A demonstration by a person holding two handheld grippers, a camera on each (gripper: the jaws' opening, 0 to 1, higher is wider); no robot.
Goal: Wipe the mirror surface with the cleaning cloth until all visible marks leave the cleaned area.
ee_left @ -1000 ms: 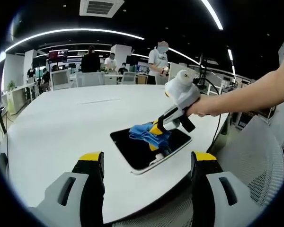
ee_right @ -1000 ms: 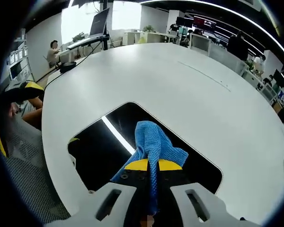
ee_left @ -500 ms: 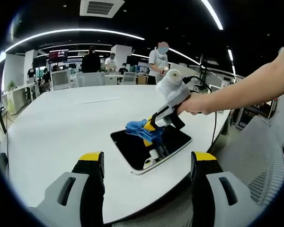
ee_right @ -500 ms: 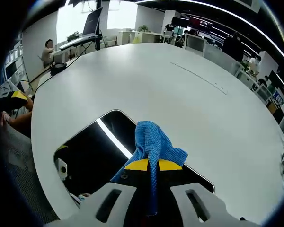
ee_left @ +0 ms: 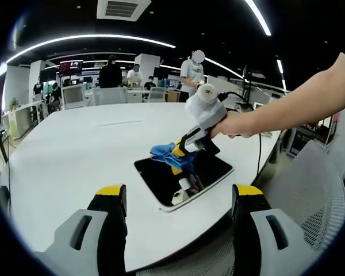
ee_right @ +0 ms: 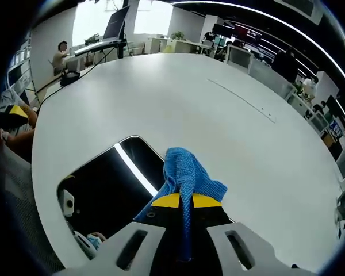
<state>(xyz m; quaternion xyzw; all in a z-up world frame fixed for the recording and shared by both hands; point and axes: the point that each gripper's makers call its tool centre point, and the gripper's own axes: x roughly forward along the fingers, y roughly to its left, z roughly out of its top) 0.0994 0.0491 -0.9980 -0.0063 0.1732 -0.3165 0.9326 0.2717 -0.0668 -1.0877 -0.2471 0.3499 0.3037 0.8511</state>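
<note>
The mirror (ee_left: pixel 184 175) is lying flat on the white table (ee_left: pixel 75 155), near the edge closest to the person, its dark glass reflecting a ceiling light strip. In the left gripper view the right gripper (ee_left: pixel 180 150) is reaching in from the right, held in the person's hand (ee_left: pixel 233 123), and is pressing the blue cleaning cloth (ee_left: pixel 168 154) down at the far end of the mirror — cloth and glass are touching there. The right gripper view is looking along that gripper (ee_right: pixel 181 201): its yellow-tipped jaws are standing closed together with the cleaning cloth (ee_right: pixel 187 175) pinched between them, the fabric bunching forward over the mirror (ee_right: pixel 112 184) and over its far edge onto the table (ee_right: pixel 218 115). The left gripper (ee_left: pixel 177 198) is hovering over the near table edge, well apart from the mirror, its jaws spread wide and gripping nothing. A mesh office chair (ee_left: pixel 310 190) is standing just beside the table at the right of the left gripper view. Several people (ee_left: pixel 192 77) are standing among desks beyond the table's far side — too small to describe further.
</note>
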